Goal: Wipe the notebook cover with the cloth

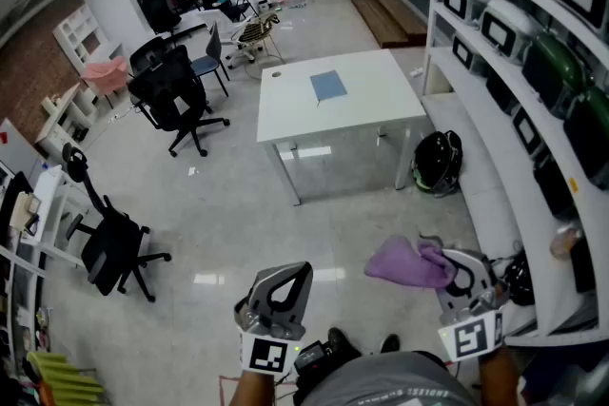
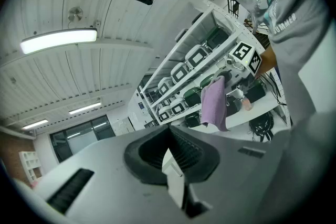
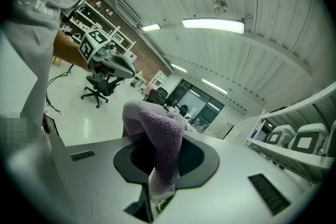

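A blue notebook (image 1: 328,87) lies flat on the white table (image 1: 285,114) far across the room. A purple cloth (image 1: 404,261) hangs bunched from my right gripper (image 1: 455,269), which is shut on it low in the head view, well away from the table. In the right gripper view the cloth (image 3: 157,134) drapes out over the jaws. My left gripper (image 1: 285,273) is held beside it, jaws together with nothing between them. In the left gripper view the cloth (image 2: 213,102) dangles in front of the shelves.
Black office chairs (image 1: 176,100) stand left of the table and another chair (image 1: 109,242) stands nearer. White shelving (image 1: 533,109) with helmets and boxes runs along the right. A black bag (image 1: 438,162) sits on the floor by the table's right leg.
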A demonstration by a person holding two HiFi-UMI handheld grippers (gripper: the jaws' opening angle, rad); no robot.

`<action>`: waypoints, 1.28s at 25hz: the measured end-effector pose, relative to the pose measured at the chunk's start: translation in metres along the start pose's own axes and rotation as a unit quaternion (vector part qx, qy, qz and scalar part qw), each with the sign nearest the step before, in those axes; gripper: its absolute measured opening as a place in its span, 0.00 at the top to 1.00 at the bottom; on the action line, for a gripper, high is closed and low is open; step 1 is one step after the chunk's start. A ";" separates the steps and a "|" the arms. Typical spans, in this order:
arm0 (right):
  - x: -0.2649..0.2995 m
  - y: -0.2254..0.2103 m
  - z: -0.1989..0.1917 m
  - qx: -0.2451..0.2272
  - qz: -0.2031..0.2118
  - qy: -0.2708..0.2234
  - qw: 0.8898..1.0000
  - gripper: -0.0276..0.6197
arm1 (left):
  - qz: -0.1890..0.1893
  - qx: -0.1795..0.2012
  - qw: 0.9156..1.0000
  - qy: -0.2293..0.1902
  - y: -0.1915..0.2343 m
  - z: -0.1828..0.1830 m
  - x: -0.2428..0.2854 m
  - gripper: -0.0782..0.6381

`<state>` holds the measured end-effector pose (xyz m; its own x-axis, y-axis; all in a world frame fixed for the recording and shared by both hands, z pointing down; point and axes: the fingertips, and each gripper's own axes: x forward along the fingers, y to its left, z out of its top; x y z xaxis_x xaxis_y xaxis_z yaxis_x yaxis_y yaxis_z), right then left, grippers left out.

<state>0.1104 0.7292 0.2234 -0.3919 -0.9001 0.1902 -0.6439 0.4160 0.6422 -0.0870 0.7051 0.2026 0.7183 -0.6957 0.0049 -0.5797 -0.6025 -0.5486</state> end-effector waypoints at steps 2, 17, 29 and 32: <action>0.002 0.002 0.003 0.001 0.000 0.001 1.000 0.83 | -0.001 -0.001 1.000 0.001 0.003 -0.001 -0.002 0.89; 0.017 0.006 0.006 0.008 0.000 0.003 1.000 0.83 | -0.007 -0.008 1.000 0.004 0.014 -0.015 -0.001 0.89; 0.049 0.011 0.015 0.023 -0.010 0.014 1.000 0.83 | -0.014 -0.017 1.000 -0.003 0.040 -0.037 -0.002 0.89; 0.061 0.015 0.020 0.024 -0.013 0.016 0.999 0.83 | -0.017 -0.016 1.000 -0.007 0.050 -0.046 -0.003 0.89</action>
<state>0.0638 0.6834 0.2297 -0.3544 -0.9137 0.1987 -0.6848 0.3983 0.6102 -0.1358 0.6594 0.2134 0.7431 -0.6691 0.0124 -0.5665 -0.6388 -0.5205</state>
